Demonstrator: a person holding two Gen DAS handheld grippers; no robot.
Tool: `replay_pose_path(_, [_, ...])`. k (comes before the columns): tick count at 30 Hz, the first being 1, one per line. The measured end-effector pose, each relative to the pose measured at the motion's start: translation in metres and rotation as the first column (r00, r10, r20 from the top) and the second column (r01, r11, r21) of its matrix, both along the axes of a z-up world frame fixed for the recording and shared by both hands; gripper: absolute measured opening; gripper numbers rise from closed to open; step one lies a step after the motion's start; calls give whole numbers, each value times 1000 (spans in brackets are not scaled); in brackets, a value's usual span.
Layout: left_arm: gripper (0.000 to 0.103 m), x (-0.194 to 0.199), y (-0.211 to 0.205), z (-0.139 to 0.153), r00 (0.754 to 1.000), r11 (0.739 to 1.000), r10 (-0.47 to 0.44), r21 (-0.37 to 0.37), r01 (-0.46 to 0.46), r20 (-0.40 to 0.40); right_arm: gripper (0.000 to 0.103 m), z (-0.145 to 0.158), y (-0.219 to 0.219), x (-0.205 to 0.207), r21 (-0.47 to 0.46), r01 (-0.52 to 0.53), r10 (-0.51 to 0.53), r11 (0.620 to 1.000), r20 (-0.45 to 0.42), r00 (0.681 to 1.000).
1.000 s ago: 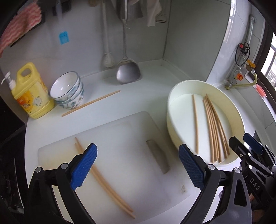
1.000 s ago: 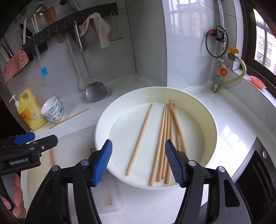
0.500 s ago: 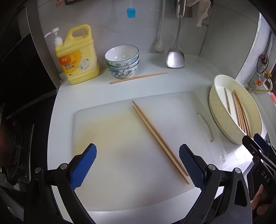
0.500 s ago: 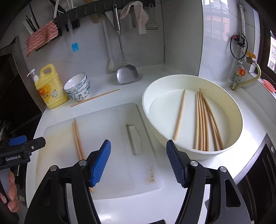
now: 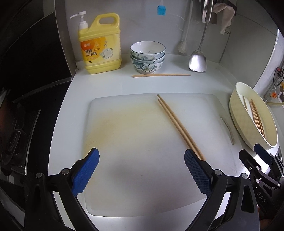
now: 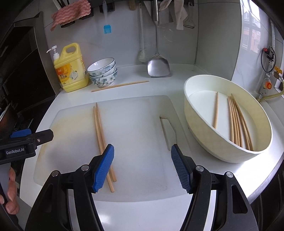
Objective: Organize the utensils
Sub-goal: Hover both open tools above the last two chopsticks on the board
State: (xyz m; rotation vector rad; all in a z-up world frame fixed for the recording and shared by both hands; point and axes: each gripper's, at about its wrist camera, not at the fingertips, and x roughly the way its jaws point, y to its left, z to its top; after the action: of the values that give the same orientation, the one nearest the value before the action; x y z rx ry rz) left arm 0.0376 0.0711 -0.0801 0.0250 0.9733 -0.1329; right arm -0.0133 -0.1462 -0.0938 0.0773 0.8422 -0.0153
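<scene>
While both the left gripper and right gripper hover with jaws apart and empty, a pair of wooden chopsticks lies on the white plastic cutting board, beside the cream round basin holding more chopsticks.

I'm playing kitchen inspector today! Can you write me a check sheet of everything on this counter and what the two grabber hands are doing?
Surface: white counter with a white cutting board on it.
Job's things: chopstick pair side by side on the board; single chopstick on the counter in front of the bowls; more chopsticks lying in the basin.
Clutter: soap jug, stacked bowls.
Grippers: left gripper open, empty, over the board; right gripper open, empty, over the board.
Cables: black cable loop and yellow hose at the right wall.
Surroundings: spatula, blue brush and pink cloth hanging on the wall; stove left of the counter.
</scene>
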Motion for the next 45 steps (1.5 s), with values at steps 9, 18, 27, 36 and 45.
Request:
replay_pose_path(9, [95, 0, 7, -26, 992, 993, 119, -28, -118, 35, 64, -34, 8, 28, 17, -106, 106, 994, 6, 994])
replay_pose_path(18, [95, -2, 6, -41, 986, 987, 161, -29, -160, 31, 64, -53, 17, 33, 13, -174, 174, 985, -3, 985])
replay_pose_path(27, [95, 0, 13, -38, 976, 976, 215, -37, -214, 34, 64, -58, 25, 33, -20, -225, 225, 974, -6, 974])
replay_pose_path(36, [95, 1, 6, -38, 975, 974, 222, -50, -220, 30, 64, -62, 31, 34, -68, -275, 276, 959, 2, 961])
replay_pose_path(45, [95, 7, -5, -41, 976, 973, 219, -70, -218, 12, 64, -66, 22, 40, -43, -261, 261, 964, -4, 965])
